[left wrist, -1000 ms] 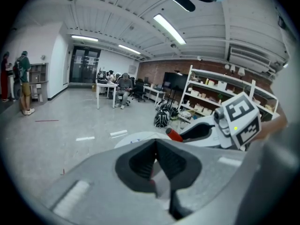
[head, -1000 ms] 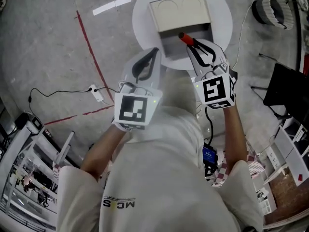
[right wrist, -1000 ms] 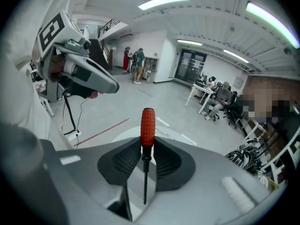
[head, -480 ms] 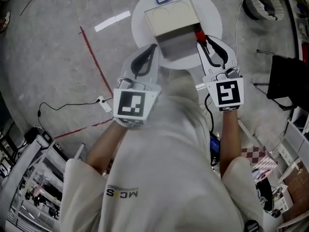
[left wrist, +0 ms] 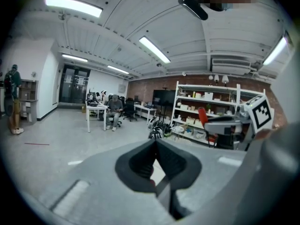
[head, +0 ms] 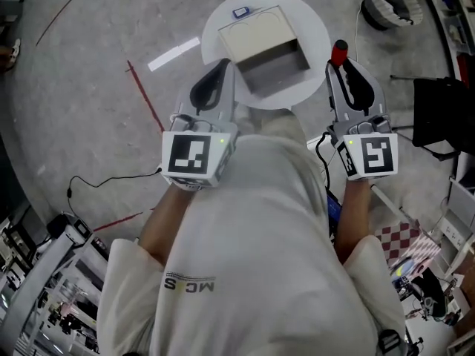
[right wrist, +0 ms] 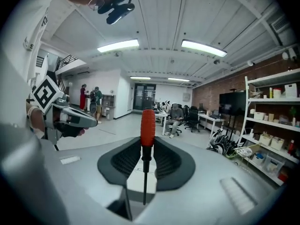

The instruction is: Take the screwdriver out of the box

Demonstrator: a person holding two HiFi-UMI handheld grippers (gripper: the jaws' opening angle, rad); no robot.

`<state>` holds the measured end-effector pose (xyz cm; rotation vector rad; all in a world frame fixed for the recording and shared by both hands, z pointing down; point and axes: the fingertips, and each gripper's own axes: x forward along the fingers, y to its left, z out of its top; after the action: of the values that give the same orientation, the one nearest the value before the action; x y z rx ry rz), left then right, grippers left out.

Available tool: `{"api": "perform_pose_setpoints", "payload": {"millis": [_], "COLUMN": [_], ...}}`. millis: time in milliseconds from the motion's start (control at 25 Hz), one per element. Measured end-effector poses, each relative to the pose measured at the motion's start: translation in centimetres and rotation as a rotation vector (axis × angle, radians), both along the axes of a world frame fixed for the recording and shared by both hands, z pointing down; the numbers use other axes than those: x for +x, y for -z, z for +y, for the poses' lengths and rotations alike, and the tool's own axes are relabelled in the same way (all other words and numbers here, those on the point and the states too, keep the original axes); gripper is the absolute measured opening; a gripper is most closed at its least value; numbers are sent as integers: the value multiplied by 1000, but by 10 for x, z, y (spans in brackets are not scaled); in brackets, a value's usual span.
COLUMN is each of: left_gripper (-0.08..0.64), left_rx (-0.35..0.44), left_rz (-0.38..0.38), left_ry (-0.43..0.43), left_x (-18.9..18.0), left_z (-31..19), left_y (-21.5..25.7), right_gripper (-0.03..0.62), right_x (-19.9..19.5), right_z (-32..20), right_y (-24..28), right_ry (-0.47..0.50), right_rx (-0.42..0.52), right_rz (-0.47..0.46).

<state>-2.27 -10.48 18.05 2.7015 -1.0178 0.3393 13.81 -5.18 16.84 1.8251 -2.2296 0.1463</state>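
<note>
Red-handled screwdriver is sitting pinched between right gripper jaws, upper right of frame, outside box on round table. Advice: be keeping pinch firm, carrying clear of box. Both hands are reaching forward, near level; left gripper jaws are meeting, empty.

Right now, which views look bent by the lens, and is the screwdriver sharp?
Both gripper views: strong fisheye, dark rounded corners, ceiling lights curved. Right gripper view: the screwdriver held in the right tongs is sharp. Head view: even light, the box clear, edges bent.
</note>
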Motion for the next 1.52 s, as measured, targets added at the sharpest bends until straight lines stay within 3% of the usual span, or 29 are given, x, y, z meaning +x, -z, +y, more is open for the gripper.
{"api": "perform_pose_setpoints", "payload": {"millis": [480, 1520], "left_gripper": [0, 0], "left_rx": [58, -3], "left_rz": [57, 20], "left_ry": [-35, -130], "left_x": [3, 46], "left_z": [15, 31], "left_y": [40, 11], "right_gripper": [86, 87], "right_x": [2, 19], "right_z": [40, 65], "right_y": [39, 12], "right_ry": [-85, -101], "right_rx": [113, 55], "right_rz": [-60, -61]}}
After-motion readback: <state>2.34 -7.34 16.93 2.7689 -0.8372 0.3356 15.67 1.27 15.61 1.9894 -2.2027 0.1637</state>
